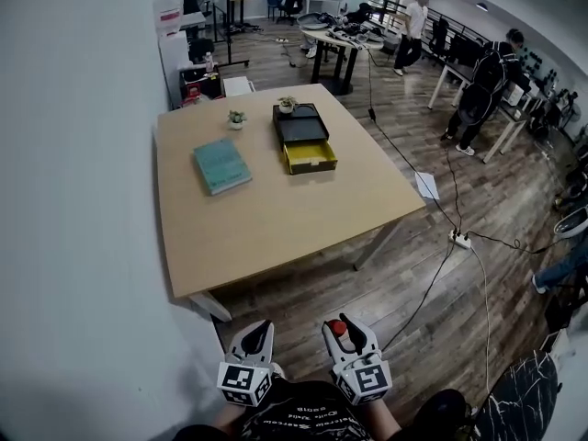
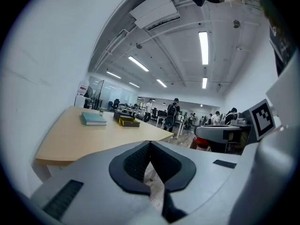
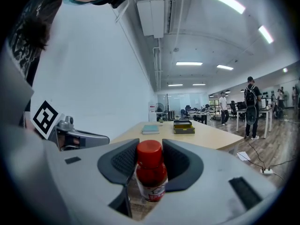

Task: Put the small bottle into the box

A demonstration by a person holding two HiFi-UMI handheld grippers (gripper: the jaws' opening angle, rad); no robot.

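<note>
A small bottle (image 1: 338, 327) with a red cap and red contents stands upright between the pads of my right gripper (image 1: 345, 334), which is shut on it; the right gripper view shows the bottle (image 3: 151, 170) pinched at its shoulder. My left gripper (image 1: 256, 338) hangs beside it, shut with nothing in it, its pads meeting at the tips (image 2: 150, 146). Both are low and near the person's body, well short of the wooden table (image 1: 276, 219). On the table's far side sits the black box (image 1: 300, 122) with its yellow drawer (image 1: 310, 157) pulled open.
A teal book (image 1: 221, 164) lies left of the box, and two small potted plants (image 1: 236, 118) (image 1: 287, 105) stand behind it. A cable and power strip (image 1: 459, 239) run across the wooden floor to the right. People stand by desks at the back right.
</note>
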